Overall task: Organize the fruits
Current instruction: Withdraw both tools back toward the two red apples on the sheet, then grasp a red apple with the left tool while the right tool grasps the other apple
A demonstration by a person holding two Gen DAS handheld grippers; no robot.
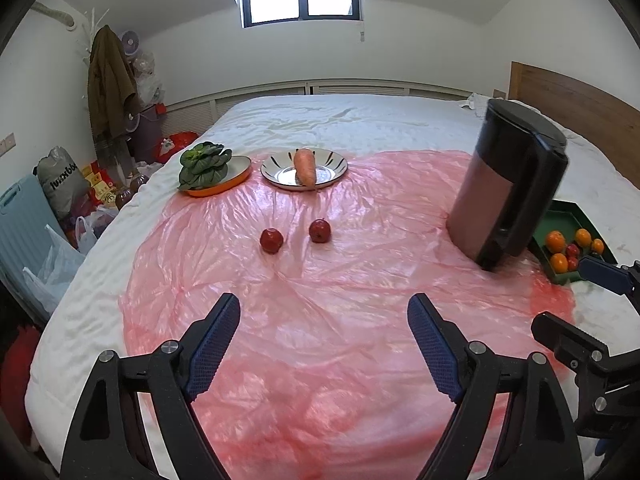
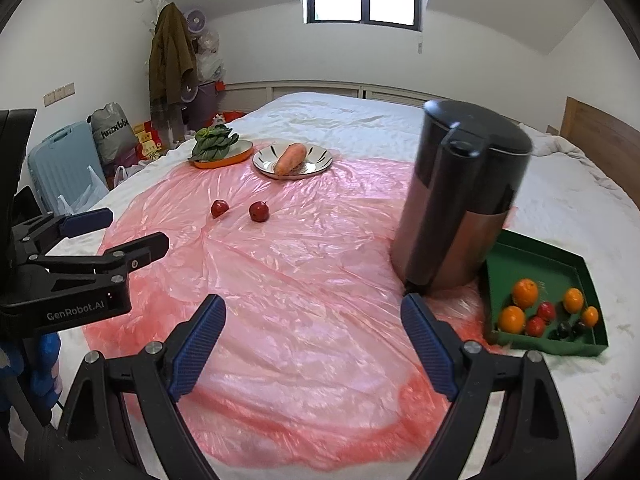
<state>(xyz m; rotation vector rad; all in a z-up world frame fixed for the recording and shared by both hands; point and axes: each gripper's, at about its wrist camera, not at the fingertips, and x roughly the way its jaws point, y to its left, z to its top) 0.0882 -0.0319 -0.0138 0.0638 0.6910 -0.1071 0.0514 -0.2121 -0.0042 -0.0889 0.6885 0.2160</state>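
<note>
Two small red fruits lie on the pink plastic sheet, one on the left and one on the right; they also show in the right wrist view, left and right. A green tray at the right holds several oranges, red fruits and dark fruits; its corner shows in the left wrist view. My left gripper is open and empty, well short of the red fruits. My right gripper is open and empty above the sheet, left of the tray.
A tall black and steel kettle stands beside the tray. At the far side a carrot lies on a striped plate and greens on an orange plate. Bags and a suitcase sit left of the bed.
</note>
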